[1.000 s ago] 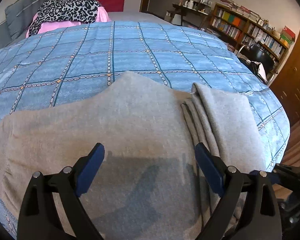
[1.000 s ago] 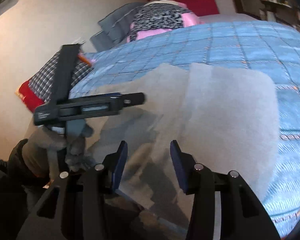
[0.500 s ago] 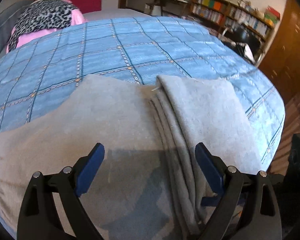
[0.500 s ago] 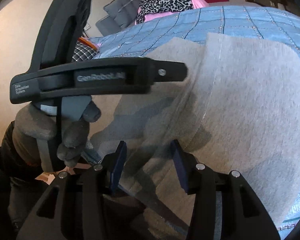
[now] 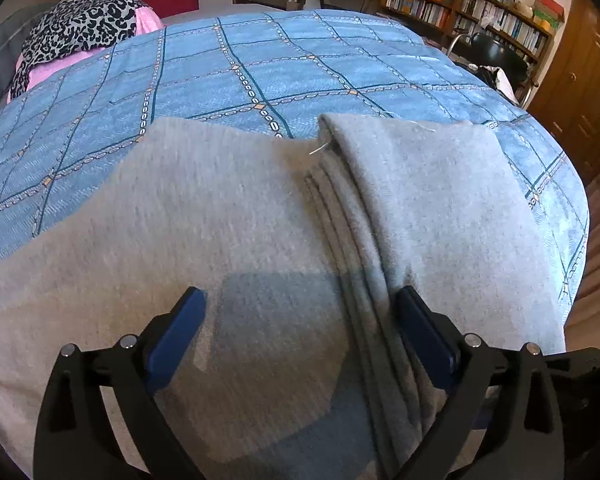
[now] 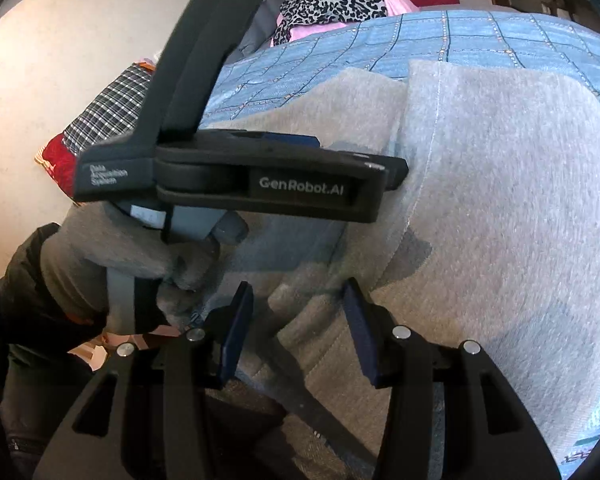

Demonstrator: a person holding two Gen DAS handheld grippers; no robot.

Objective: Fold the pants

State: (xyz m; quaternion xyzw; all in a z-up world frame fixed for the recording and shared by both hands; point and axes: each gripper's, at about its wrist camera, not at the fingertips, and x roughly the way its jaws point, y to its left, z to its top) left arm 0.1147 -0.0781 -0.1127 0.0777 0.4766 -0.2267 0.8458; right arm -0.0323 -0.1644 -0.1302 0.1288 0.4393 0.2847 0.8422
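Note:
Grey pants [image 5: 228,216] lie on the blue checked bedspread [image 5: 260,68], with one part folded over on the right [image 5: 440,184], its layered edge running down the middle. My left gripper [image 5: 300,332] is open, low over the pants, its right finger at the folded edge. In the right wrist view the pants [image 6: 500,184] fill the right side. My right gripper [image 6: 296,332] is open and empty above the near edge of the pants. The left gripper's black body [image 6: 240,176] hangs over the pants, held by a gloved hand [image 6: 112,248].
A leopard-print and pink bundle [image 5: 80,28] lies at the bed's far left. Bookshelves [image 5: 460,8], a black chair [image 5: 496,56] and a wooden cabinet [image 5: 580,76] stand beyond the bed's right side. A checked and red cushion [image 6: 96,124] lies on the floor at left.
My left gripper has shifted right along the pants to the folded edge. The right gripper has moved closer to the left one, which now looms larger in its view.

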